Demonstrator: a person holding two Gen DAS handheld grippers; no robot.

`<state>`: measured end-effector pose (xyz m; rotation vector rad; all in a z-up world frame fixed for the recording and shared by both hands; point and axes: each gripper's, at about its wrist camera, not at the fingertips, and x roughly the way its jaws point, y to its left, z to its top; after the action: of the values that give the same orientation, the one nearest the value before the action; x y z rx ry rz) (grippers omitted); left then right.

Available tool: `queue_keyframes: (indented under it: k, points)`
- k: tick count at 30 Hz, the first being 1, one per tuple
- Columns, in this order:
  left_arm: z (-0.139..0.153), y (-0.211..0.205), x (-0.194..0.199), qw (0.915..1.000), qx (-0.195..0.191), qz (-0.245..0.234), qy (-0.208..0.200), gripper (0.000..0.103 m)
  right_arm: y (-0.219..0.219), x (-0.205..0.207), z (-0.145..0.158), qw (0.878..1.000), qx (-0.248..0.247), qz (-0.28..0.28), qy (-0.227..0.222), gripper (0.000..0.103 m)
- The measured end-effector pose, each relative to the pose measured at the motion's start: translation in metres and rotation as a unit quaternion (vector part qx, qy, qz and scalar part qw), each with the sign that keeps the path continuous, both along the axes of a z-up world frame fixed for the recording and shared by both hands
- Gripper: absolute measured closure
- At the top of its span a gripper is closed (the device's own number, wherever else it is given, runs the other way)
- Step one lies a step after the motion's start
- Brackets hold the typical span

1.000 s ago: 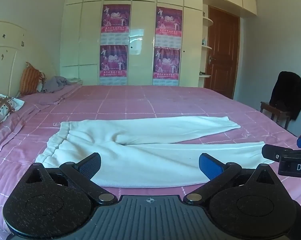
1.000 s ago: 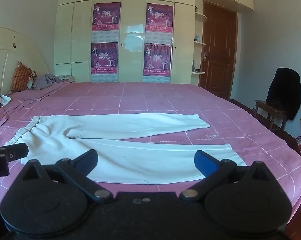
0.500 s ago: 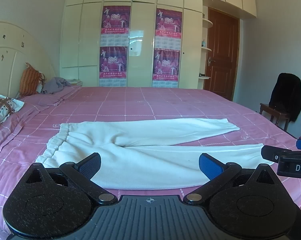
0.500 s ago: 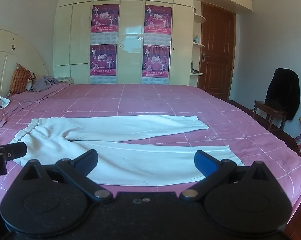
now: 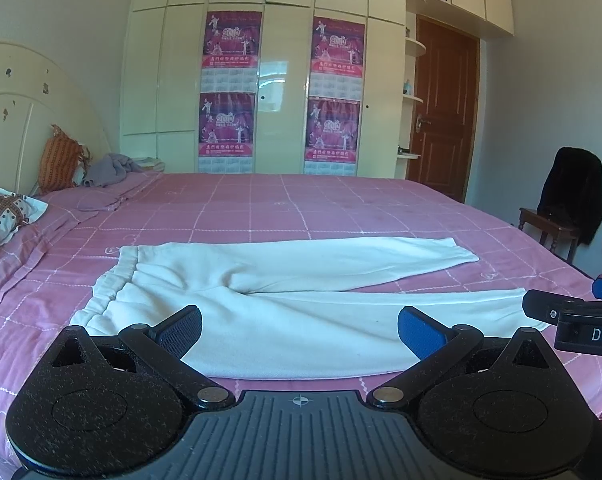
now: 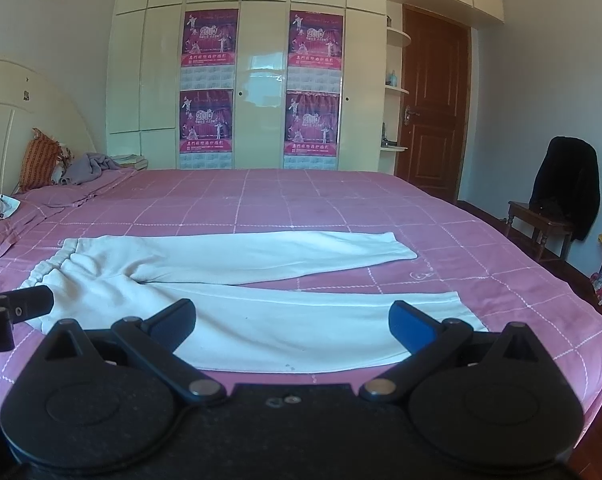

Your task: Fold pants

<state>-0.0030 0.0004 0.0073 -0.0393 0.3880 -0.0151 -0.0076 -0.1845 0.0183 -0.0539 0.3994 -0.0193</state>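
Nearest in both wrist views lies the edge of a wide bed (image 5: 341,200), its pink cover crossed by thin white lines into large squares, smooth and flat save for some rumpling toward the head. On it the white sweatpants (image 5: 301,280) lie unfolded — soft, fleecy cloth, gathered elastic waistband to the left, the two legs running right and parting in a narrow V, the near leg close along the bed's front edge.

Farther left, by the cream arched headboard (image 5: 21,120), sit a patterned pillow (image 5: 1,216), an orange striped cushion (image 5: 59,160) and a crumpled grey garment (image 5: 109,168). Beyond the bed stands a glossy cream wardrobe (image 5: 281,60) bearing four magenta posters (image 5: 231,44); to its right are a brown panelled door (image 5: 441,120) and a wooden chair (image 6: 541,220) draped with a dark jacket (image 6: 565,184).

The left gripper (image 5: 299,332) hovers above the near leg around its middle, its two fingers spread wide apart, holding nothing and touching no cloth. The right gripper (image 6: 291,320) — fingers likewise wide apart and empty — hangs over the same leg nearer the cuff. Each gripper's tip shows at the edge of the other's view.
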Motion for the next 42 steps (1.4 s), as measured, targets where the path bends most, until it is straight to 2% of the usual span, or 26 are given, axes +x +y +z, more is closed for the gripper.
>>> queue_keyframes:
  k: [42]
  points:
    - [-0.0001,-0.0005,0.0024,1.0000,-0.002,-0.003,0.005,0.000,0.0000,0.0017,-0.0013,1.000,0.001,0.003,-0.001,0.000]
